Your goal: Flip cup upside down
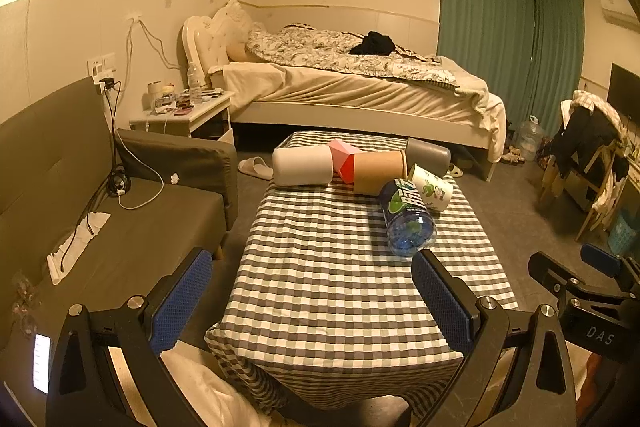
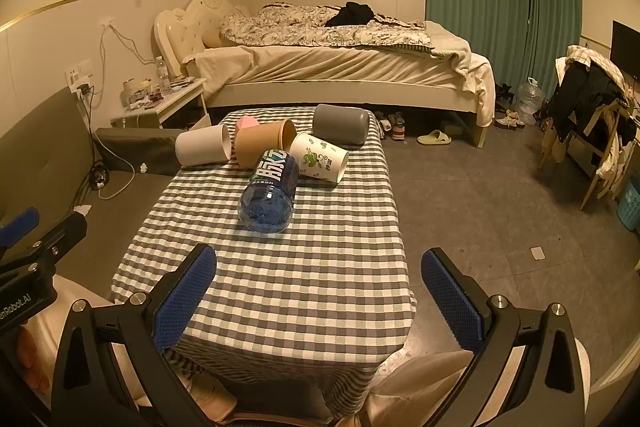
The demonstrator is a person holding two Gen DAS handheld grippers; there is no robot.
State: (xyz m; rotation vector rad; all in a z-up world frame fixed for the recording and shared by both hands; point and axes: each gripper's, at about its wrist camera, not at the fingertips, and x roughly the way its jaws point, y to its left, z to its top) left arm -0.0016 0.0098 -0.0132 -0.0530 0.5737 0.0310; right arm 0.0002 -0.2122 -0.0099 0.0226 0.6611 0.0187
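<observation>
Several cups lie on their sides at the far end of the table with the checked cloth (image 1: 340, 291) (image 2: 288, 287). From the left these are a white cup (image 1: 302, 167) (image 2: 202, 147), a brown paper cup (image 1: 378, 173) (image 2: 260, 145), a white cup with green print (image 1: 432, 189) (image 2: 320, 157) and a grey cup (image 1: 428, 153) (image 2: 340, 125). A blue clear plastic cup (image 1: 408, 223) (image 2: 268, 195) lies nearest, with its mouth toward me. Behind the brown cup sits a pink box (image 1: 344, 157) (image 2: 247, 124). My left gripper (image 1: 312, 263) and my right gripper (image 2: 320, 259) hover open and empty over the near table edge, well short of the cups.
A grey sofa (image 1: 120, 227) with cables stands left of the table. Behind are a bed (image 1: 360, 95) and a cluttered nightstand (image 1: 188, 115). A chair piled with clothes (image 1: 592, 155) stands at the right. Bare floor (image 2: 480, 207) lies right of the table. A person's legs (image 2: 420, 379) are below.
</observation>
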